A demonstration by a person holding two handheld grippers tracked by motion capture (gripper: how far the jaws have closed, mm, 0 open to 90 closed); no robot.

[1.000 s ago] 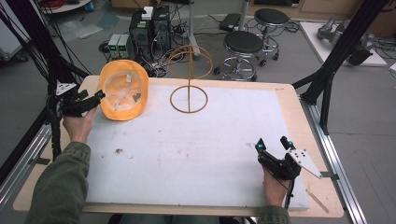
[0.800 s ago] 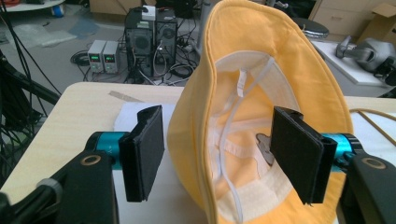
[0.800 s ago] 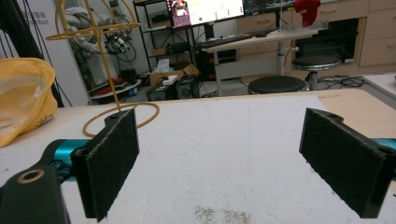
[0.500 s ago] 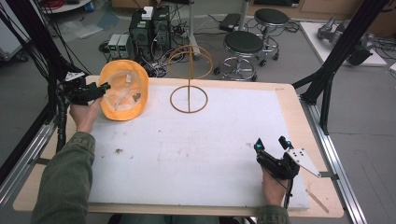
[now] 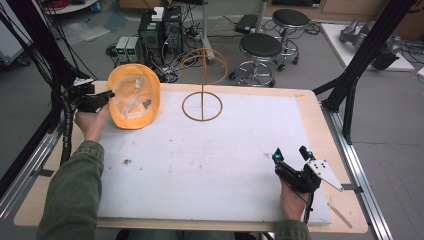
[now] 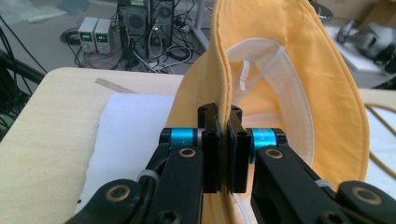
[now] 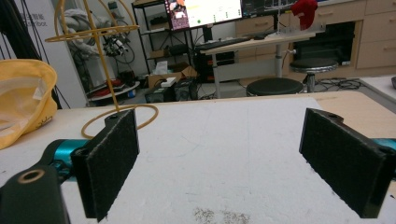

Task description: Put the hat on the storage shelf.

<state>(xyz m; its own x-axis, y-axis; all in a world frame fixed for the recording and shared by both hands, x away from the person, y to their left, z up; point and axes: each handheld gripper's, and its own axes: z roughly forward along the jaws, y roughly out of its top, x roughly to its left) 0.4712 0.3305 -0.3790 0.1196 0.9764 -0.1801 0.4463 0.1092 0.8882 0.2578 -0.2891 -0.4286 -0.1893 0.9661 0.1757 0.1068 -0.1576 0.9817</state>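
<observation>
The brim of the yellow sun hat (image 5: pixel 134 96) is clamped by the left gripper (image 5: pixel 105 96) at the surface's (image 5: pixel 200 170) far left corner. The right gripper (image 5: pixel 290 156) is held spread, empty. No legible writing is seen.

Wooden table (image 5: pixel 320 107) under white mat (image 5: pixel 240 160), wire stand (image 5: pixel 202 106)

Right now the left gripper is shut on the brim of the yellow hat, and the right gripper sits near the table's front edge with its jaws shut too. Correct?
Not quite. The left gripper is indeed shut on the brim of the yellow hat, but the right gripper is open: the right gripper view shows its jaws wide apart with bare white mat between them. It does sit near the table's front edge.
</observation>
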